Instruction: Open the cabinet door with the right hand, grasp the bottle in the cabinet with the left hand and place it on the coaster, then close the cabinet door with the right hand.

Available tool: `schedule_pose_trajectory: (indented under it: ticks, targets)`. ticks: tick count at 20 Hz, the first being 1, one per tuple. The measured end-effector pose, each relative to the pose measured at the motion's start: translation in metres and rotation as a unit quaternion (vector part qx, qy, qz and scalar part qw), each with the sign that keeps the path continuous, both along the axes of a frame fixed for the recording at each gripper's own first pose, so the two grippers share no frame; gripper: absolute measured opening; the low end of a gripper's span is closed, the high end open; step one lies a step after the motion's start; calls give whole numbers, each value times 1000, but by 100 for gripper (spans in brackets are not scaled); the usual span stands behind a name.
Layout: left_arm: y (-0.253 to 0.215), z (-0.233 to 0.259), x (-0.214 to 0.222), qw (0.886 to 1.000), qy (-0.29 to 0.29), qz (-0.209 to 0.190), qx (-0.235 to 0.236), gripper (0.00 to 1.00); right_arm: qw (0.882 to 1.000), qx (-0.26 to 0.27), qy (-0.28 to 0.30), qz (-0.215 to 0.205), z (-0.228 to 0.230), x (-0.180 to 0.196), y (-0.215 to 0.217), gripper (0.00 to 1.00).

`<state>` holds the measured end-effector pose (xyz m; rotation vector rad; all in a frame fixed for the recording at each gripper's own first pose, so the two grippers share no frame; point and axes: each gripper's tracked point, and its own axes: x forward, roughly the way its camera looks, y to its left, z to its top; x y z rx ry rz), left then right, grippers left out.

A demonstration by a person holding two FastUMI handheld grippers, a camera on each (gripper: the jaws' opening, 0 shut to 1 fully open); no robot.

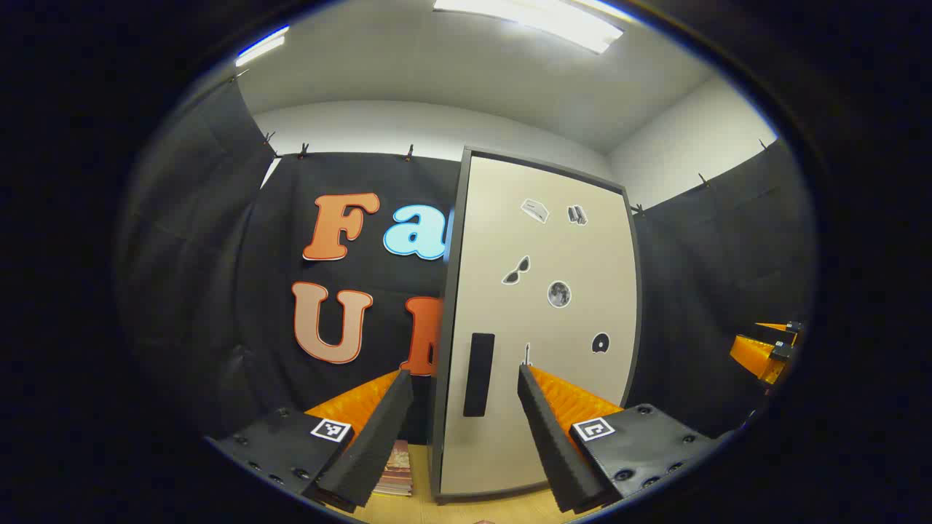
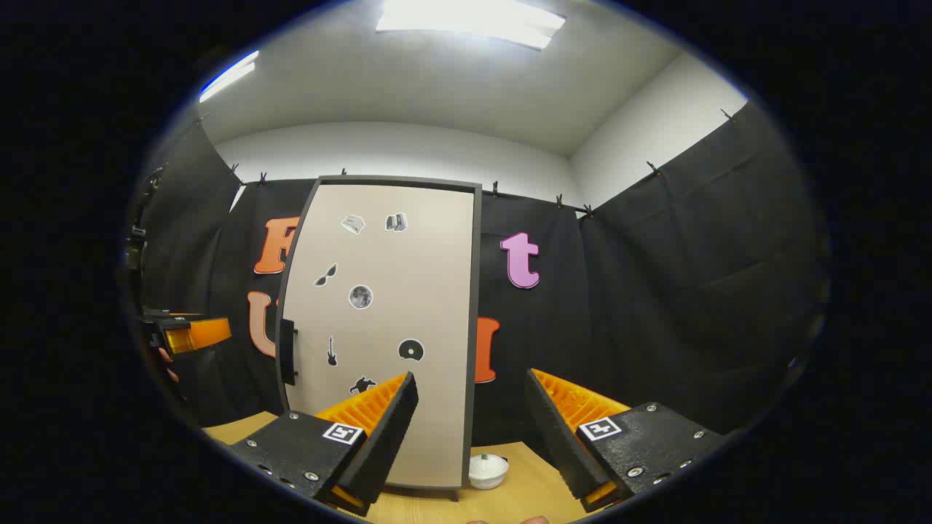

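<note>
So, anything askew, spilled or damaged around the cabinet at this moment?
Nothing stands out. The cabinet door is shut and upright, its stickers intact. A small white lidded dish sits upright on the table by the cabinet's corner. Both grippers, left and right, are open and empty.

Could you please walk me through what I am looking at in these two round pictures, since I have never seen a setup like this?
A person holds a handheld gripper in each hand; a camera rides on each and looks along its fingers. In the left gripper view, the left gripper is open, holding nothing, facing the closed cabinet door and its dark handle. A stack of books lies on the wooden table. In the right gripper view, the right gripper is open and empty too, with a small white lidded bowl beside the cabinet. The bottle is presumably inside.
</note>
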<state>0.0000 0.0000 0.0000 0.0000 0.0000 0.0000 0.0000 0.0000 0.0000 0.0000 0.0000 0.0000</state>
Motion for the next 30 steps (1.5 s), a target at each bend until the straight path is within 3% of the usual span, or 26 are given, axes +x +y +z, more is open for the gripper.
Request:
schedule_pose_trajectory:
  ticks: [4,5,6,18,27,30]
  targets:
    - [-9,-3,0,1000,5,-7,7,95,1000,3,6,-5,-4,-4,-5,92]
    - [-9,-3,1,1000,4,-7,10,91,1000,3,8,-7,-4,-4,-6,92]
    - [-11,-1,0,1000,2,-7,12,95,1000,3,10,-8,-5,-5,-8,92]
    - [-22,2,-1,999,-5,-12,30,95,1000,15,18,-17,-7,-11,-19,92]
    - [-23,-2,-4,998,-2,-18,62,95,998,42,41,-3,-19,-5,-10,92]
    - [-20,-11,-5,995,7,-26,99,99,998,39,46,6,-23,-3,-2,92]
